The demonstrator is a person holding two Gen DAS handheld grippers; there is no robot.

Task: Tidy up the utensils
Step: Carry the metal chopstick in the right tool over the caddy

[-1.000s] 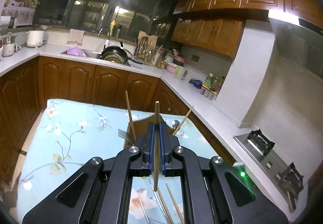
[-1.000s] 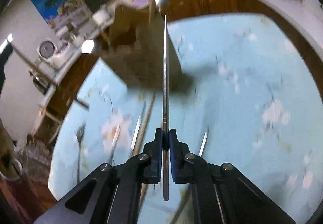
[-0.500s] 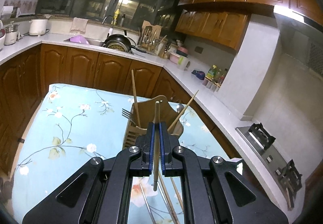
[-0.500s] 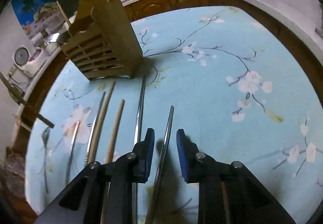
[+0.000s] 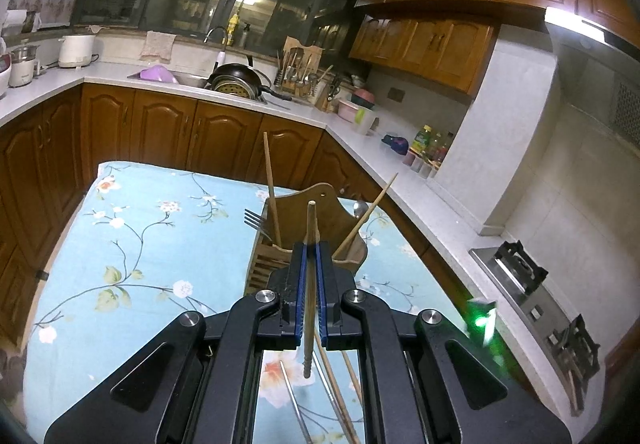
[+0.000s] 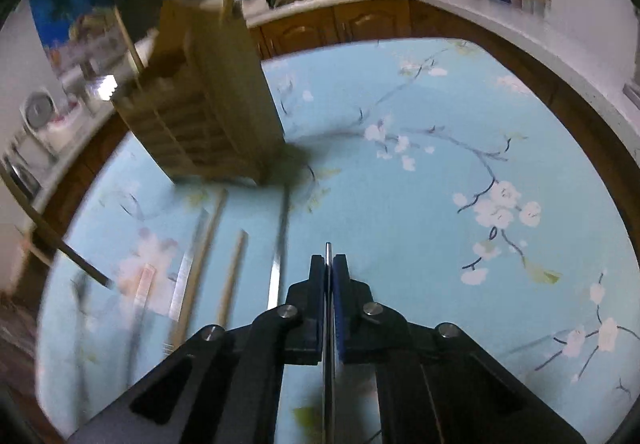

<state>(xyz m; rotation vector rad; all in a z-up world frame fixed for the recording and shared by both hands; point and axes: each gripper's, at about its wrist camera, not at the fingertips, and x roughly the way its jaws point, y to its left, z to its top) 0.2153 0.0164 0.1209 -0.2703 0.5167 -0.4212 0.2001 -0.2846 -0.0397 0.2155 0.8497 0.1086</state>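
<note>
Presently the left hand-held gripper (image 5: 310, 256) is clenched on a wooden chopstick (image 5: 310, 228), which stands upright between the pads and rises directly in front of the wooden holder (image 5: 316, 219). That holder sits on the surface, which is covered by a blue floral cloth (image 5: 152, 244), and already contains two wooden chopsticks, a fork (image 5: 254, 220) and a spoon (image 5: 360, 208). The right hand-held gripper (image 6: 328, 264) is closed on a thin metal utensil (image 6: 328, 248), only the tip showing past the pads. Loose utensils (image 6: 236, 268) lie on the cloth to the left of it, between this gripper and the holder (image 6: 208, 115); motion blur prevents identifying each. Beyond, a counter (image 5: 224, 91) carries a pan (image 5: 236, 77) and a second utensil rack.
</note>
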